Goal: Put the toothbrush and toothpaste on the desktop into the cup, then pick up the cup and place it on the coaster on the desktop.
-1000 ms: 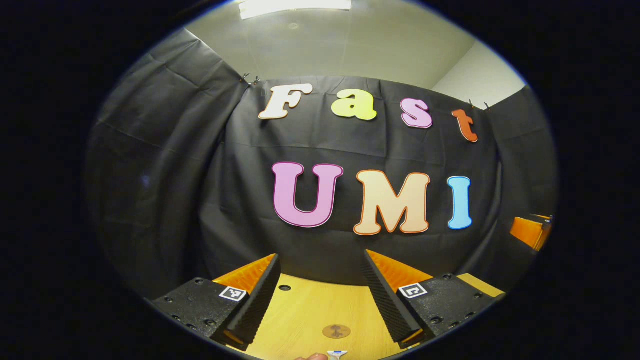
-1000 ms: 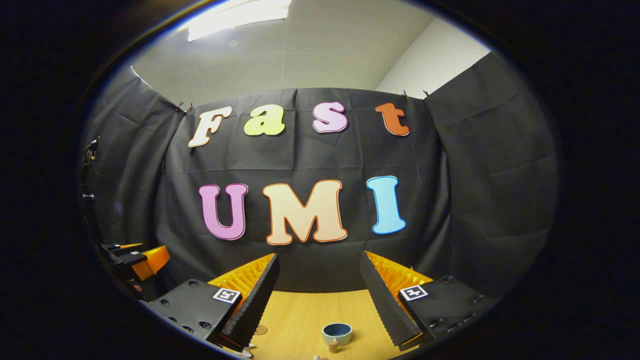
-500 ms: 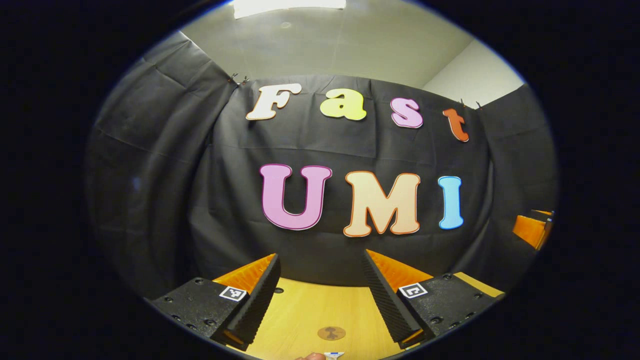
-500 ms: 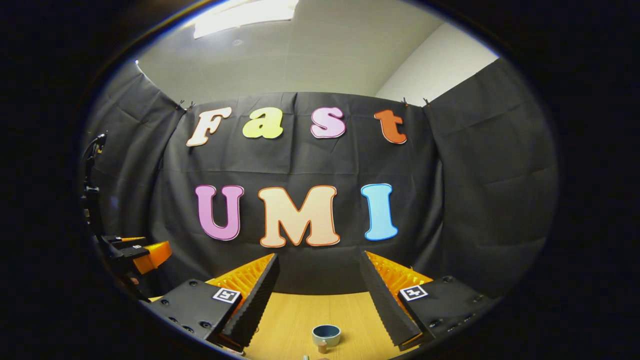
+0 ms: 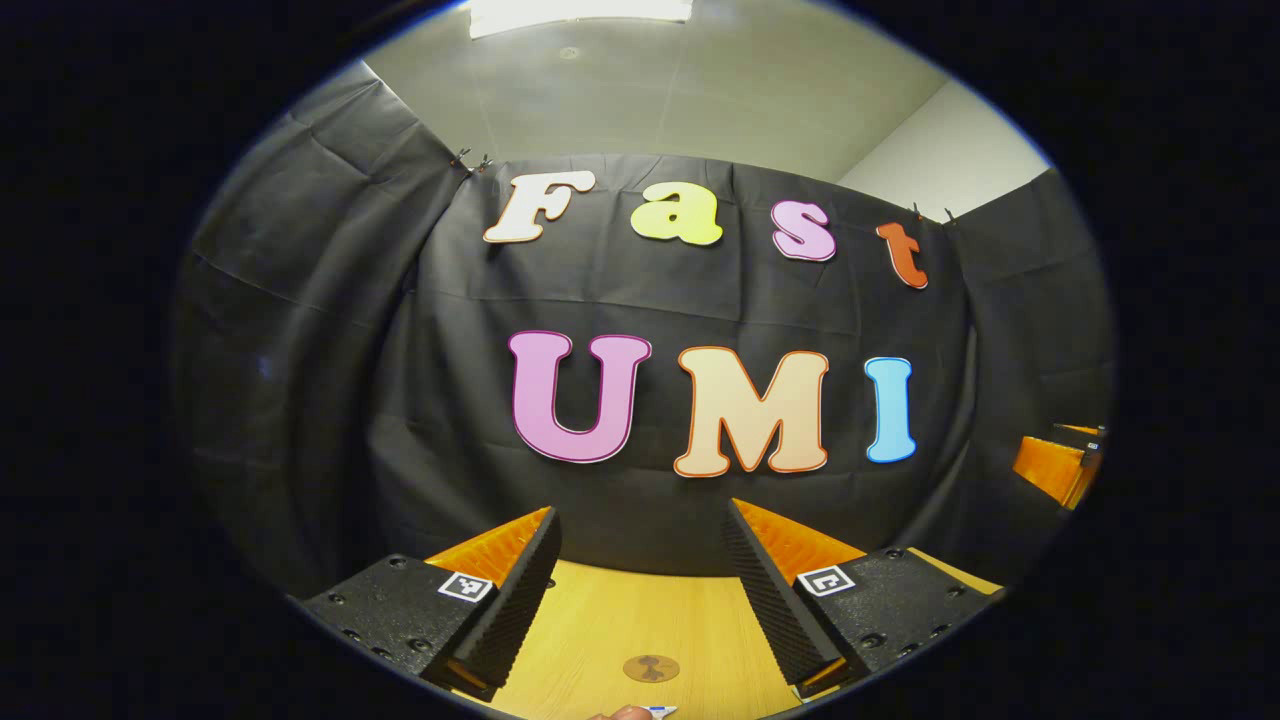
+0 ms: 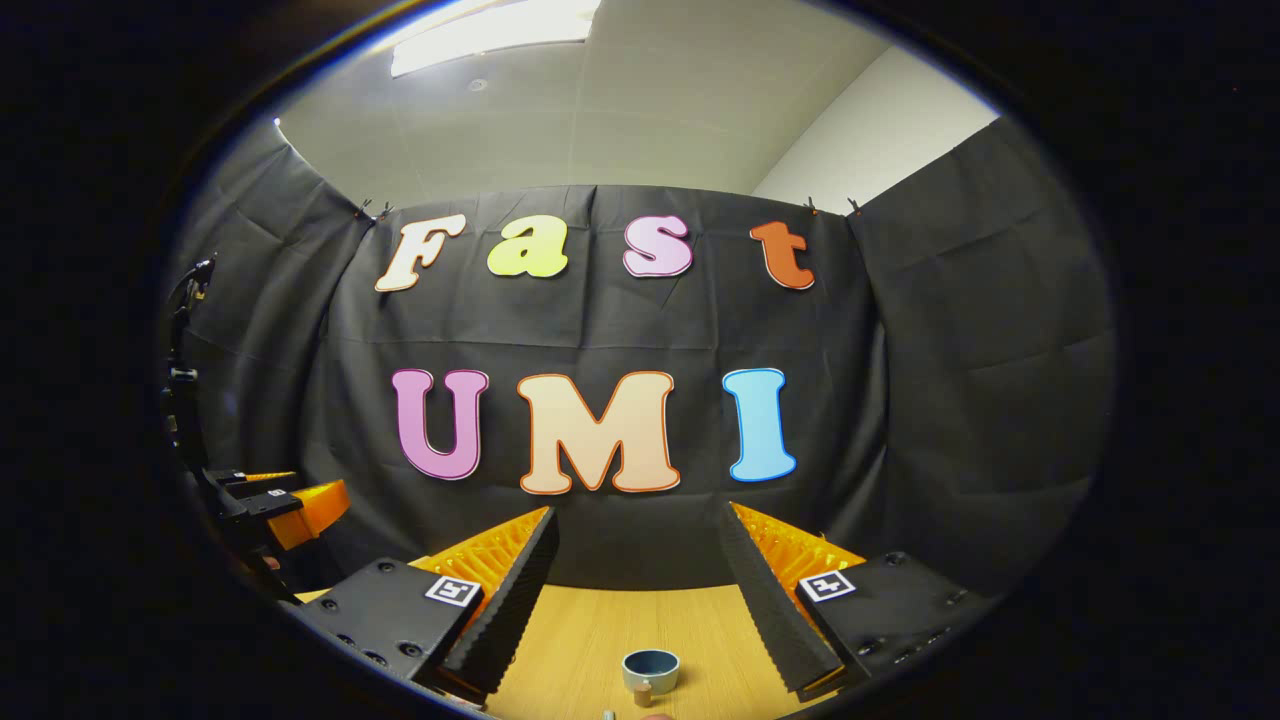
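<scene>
The small round blue-glazed ceramic cup (image 6: 650, 669) stands at 6 o'clock in the right gripper view, on the pale wooden desktop (image 6: 580, 640). It looks rigid, smooth, breakable; better to pinch its wall. The round brown coaster (image 5: 651, 668) lies flat. The left gripper (image 5: 640, 600) and the right gripper (image 6: 635, 600) both hold jaws apart, empty. Black cloth wall (image 6: 950, 400) behind.

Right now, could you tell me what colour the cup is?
The cup is blue-grey, best seen in the right gripper view.

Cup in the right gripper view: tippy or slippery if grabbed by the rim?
The cup looks short and wide, standing upright on the wooden desktop, so it probably resists tipping. Its surface seems smooth and glazed, possibly ceramic, so likely slick and heavyish for its size. The right gripper is open well above it; a side grasp looks safer.
</scene>
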{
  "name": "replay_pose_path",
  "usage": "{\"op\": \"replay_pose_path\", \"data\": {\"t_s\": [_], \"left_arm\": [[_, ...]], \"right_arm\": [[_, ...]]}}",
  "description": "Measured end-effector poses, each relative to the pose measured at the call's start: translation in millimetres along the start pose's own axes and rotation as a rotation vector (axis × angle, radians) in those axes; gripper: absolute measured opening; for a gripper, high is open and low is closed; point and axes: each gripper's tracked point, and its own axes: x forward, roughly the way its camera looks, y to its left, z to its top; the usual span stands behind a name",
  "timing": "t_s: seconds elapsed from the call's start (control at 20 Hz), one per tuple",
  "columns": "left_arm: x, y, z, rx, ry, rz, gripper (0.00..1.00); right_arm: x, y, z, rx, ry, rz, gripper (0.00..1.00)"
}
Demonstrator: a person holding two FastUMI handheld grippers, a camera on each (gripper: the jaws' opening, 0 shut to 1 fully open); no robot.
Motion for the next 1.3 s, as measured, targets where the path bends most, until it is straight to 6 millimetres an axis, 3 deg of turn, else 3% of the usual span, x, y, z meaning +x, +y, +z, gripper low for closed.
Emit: {"op": "replay_pose_path", "data": {"t_s": [0.2, 0.3, 0.4, 0.45, 0.55, 0.75, 0.8, 0.85, 0.9, 0.95, 1.3], "left_arm": [[-0.6, 2.2, -2.1, 0.001, 0.008, 0.005, 0.94], [-2.6, 4.4, -3.3, 0.005, 0.008, 0.005, 0.98], [-2.1, 8.5, -6.0, 0.015, 0.016, 0.007, 0.94], [-1.3, 12.7, -7.3, 0.02, 0.016, 0.012, 0.98], [-1.8, 19.6, -13.3, 0.03, 0.027, 0.022, 0.94], [-4.0, 34.6, -26.8, 0.047, 0.066, 0.04, 0.94], [-4.9, 39.1, -28.3, 0.053, 0.071, 0.045, 0.98], [-7.3, 42.5, -29.9, 0.06, 0.075, 0.048, 0.94], [-9.8, 45.0, -31.4, 0.066, 0.078, 0.049, 0.98], [-12.5, 47.9, -32.1, 0.073, 0.081, 0.051, 0.94], [-22.0, 62.0, -42.4, 0.085, 0.113, 0.07, 0.98]], "right_arm": [[2.4, 22.2, -45.9, -0.032, 0.103, 0.101, 0.99], [-1.1, 27.8, -77.3, -0.048, 0.173, 0.145, 0.99], [-2.9, 31.1, -110.3, -0.044, 0.249, 0.166, 0.99], [-3.0, 30.4, -125.3, -0.04, 0.285, 0.163, 0.99], [-2.5, 26.1, -158.3, -0.032, 0.368, 0.143, 0.99], [-7.4, 21.3, -220.0, -0.063, 0.516, 0.139, 1.0], [-9.4, 18.1, -233.0, -0.083, 0.544, 0.136, 0.99], [-10.5, 16.1, -246.3, -0.101, 0.578, 0.132, 0.99], [-13.4, 14.2, -261.8, -0.11, 0.617, 0.131, 0.99], [-15.9, 14.8, -275.0, -0.109, 0.658, 0.136, 0.99], [-31.3, 16.5, -354.5, -0.171, 0.915, 0.124, 1.0]]}}
